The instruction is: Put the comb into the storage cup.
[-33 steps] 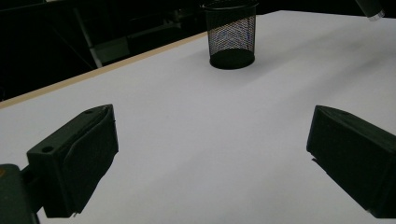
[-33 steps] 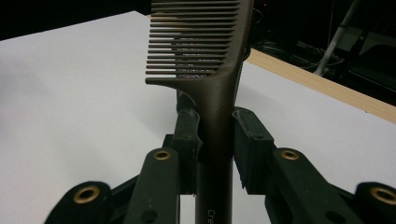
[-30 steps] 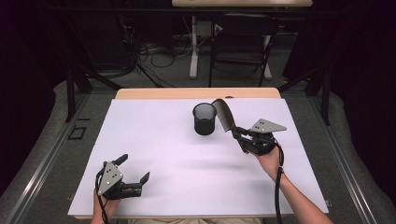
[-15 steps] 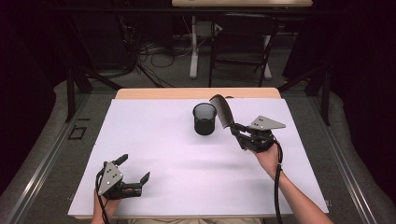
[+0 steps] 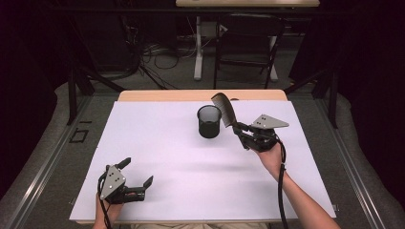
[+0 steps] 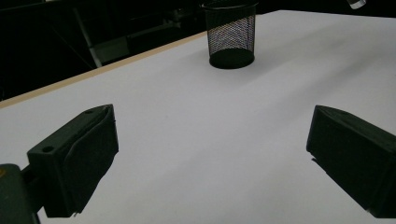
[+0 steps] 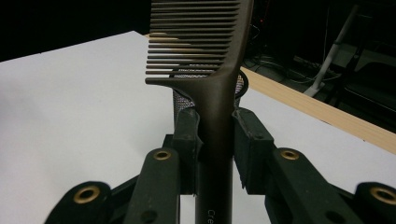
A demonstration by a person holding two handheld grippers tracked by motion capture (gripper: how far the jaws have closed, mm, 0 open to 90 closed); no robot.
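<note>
A black mesh cup point(image 5: 209, 121) stands upright on the white table point(image 5: 167, 143), toward the back middle; it shows too in the left gripper view point(image 6: 230, 33) and partly behind the comb in the right gripper view point(image 7: 183, 100). My right gripper point(image 5: 237, 128) is shut on the handle of a dark brown comb point(image 5: 223, 109), point(image 7: 212, 70), whose toothed end points up beside the cup's right rim. My left gripper point(image 5: 138, 174) rests low at the table's front left, open, with nothing between its jaws point(image 6: 210, 154).
The table's wooden back edge point(image 5: 200, 95) runs behind the cup. Beyond it are dark table legs, cables and a chair frame point(image 5: 243, 52). A cable point(image 5: 282, 191) trails from the right gripper along the forearm.
The right gripper with the comb has shifted slightly left, toward the cup. The left gripper has stayed where it was.
</note>
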